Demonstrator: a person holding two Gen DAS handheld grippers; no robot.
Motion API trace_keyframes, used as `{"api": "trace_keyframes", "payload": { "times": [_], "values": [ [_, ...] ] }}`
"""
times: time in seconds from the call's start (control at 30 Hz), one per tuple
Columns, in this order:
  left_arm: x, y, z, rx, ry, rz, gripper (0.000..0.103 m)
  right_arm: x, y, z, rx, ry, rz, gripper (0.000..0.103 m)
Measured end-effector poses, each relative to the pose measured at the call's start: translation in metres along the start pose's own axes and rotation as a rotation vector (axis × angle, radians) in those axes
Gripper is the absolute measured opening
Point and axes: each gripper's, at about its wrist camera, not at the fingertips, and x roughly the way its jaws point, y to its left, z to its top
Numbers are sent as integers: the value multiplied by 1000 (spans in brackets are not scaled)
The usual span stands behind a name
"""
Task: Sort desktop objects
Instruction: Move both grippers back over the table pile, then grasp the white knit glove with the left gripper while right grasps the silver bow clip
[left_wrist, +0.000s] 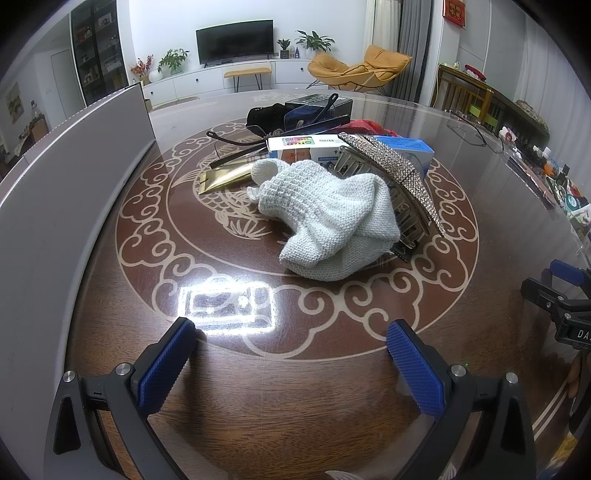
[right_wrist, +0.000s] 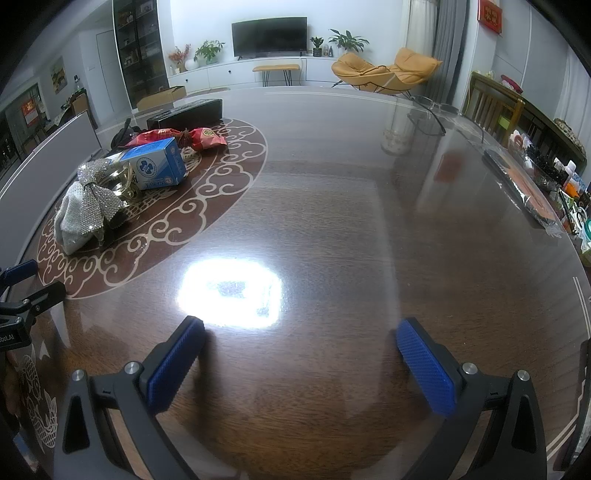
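Left gripper (left_wrist: 291, 341): jaws spread wide, nothing between the blue pads, low over the near part of the table; the glare patch sits just ahead of the left pad.
Right gripper (right_wrist: 301, 338): also wide open & empty, over bare wood; bright glare patch just ahead of its pads.
Table (right_wrist: 369, 221): dark glossy wood w/ pale cloud-scroll medallion; far edge runs below the TV wall.
Pile: all items bunched on the medallion, centre in left view, far left in right view.
Knit glove (left_wrist: 325, 218): white, crumpled, nearest item to left gripper; clear wood between it & the pads.
Hair claw (left_wrist: 391, 177): rhinestone, gold teeth, leaning against glove's right side.
Blue box (right_wrist: 157, 168): lying on its side, just behind the claw.
White/orange box (left_wrist: 299, 147): behind glove, touching the blue one.
Gold packet (left_wrist: 225, 179): flat, left of glove.
Red snack packs (right_wrist: 181, 138): 2, behind blue box.
Black box (right_wrist: 184, 112): farthest back, glasses & black bits around it in left view.
Grey panel (left_wrist: 66, 177): upright along table's left edge, limits room that side.
Open room: right half of table bare up to rimless glasses (right_wrist: 430, 110) near the far right edge.
Right edge: foil pack (right_wrist: 524, 192) & small clutter along it.
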Motion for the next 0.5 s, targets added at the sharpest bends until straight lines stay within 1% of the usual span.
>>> {"api": "trace_keyframes", "payload": {
  "times": [0.5],
  "values": [
    [0, 0, 0, 1, 0, 7, 103, 0, 0, 0, 1, 0, 0, 103]
  ]
}}
